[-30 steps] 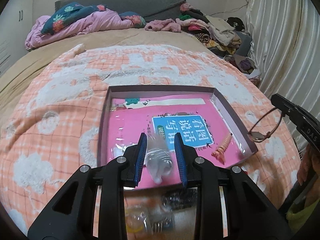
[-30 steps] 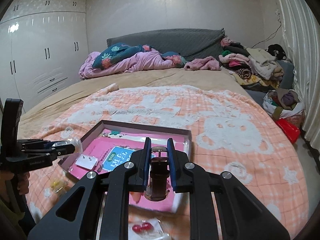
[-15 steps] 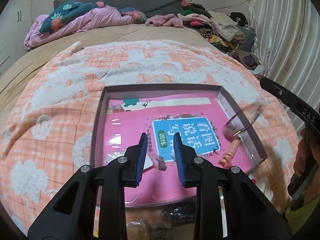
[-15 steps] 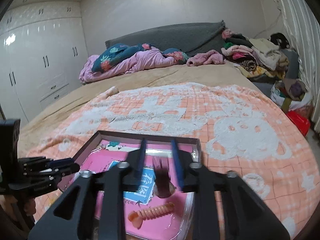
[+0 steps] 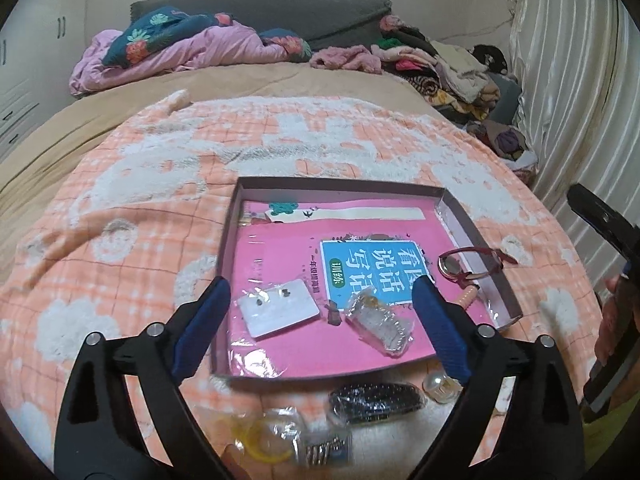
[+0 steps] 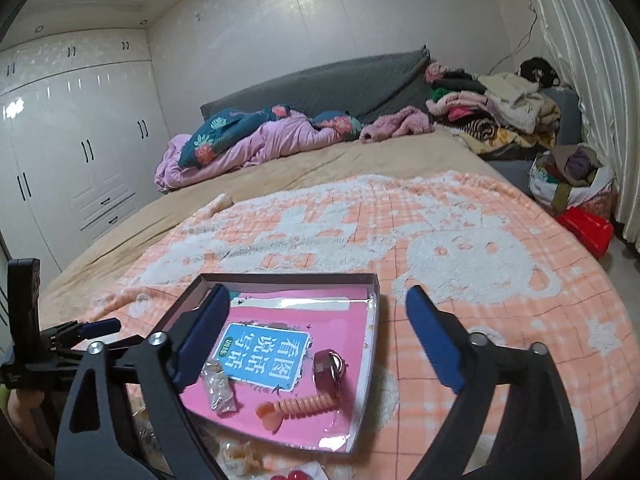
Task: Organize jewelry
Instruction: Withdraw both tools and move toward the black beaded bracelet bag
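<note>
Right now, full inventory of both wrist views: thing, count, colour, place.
tray: 1, grey-purple rim, on the blanket
booklet: 1, pink with blue label, lining the tray floor
watch: 1, dark red strap, at the tray's right wall
spiral hair tie: 1, peach, in the tray beside the watch
clear packet: 1, transparent, in the tray, near edge
earring card: 1, white, in the tray, near left
black hair clip: 1, on the blanket in front of the tray
small bagged items: several, blurred, in front of the tray
blanket: 1, orange and white, on the bed
clothes pile: 1, mixed, far right of the bed
left gripper: 1, black with blue pads, open, just opened, empty
right gripper: 1, same, open, just opened, empty
</note>
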Available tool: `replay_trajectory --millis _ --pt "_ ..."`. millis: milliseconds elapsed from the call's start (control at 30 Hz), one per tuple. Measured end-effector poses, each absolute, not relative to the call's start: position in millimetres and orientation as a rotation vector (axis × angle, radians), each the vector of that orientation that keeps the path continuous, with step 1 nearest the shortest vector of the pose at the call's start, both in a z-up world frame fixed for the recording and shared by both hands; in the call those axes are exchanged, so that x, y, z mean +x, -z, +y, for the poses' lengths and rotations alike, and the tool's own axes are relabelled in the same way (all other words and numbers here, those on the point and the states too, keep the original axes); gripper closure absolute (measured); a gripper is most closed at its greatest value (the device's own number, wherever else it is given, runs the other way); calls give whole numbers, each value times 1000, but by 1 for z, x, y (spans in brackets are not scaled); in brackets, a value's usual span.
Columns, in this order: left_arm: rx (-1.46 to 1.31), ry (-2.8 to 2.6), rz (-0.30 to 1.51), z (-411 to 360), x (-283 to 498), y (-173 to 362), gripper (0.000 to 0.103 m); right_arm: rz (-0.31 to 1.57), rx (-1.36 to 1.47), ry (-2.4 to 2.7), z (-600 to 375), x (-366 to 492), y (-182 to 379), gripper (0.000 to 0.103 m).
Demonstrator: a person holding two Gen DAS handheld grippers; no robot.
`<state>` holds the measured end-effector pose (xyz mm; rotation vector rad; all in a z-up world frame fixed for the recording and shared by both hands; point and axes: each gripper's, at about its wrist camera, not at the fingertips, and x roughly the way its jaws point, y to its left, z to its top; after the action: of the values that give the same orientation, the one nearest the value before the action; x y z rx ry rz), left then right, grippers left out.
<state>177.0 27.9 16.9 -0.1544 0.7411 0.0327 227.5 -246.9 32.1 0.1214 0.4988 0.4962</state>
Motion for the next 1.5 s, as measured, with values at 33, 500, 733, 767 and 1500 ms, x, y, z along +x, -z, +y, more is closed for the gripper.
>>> replay_trajectory --millis 33,500,733,767,1500 --pt "-164 -32 736 29 173 -19 13 491 119 -498 -249 222 -35 10" --pt "-195 -38 649 40 127 -56 10 449 106 -529 -263 169 -57 7" --pt "-188 -49 634 43 110 -63 10 454 83 -540 -262 147 -59 5" --pt "-191 -52 632 44 107 -63 10 458 80 -541 -262 144 -58 5" --pt "-164 -22 657 36 71 -56 10 509 19 -562 -256 106 -49 5"
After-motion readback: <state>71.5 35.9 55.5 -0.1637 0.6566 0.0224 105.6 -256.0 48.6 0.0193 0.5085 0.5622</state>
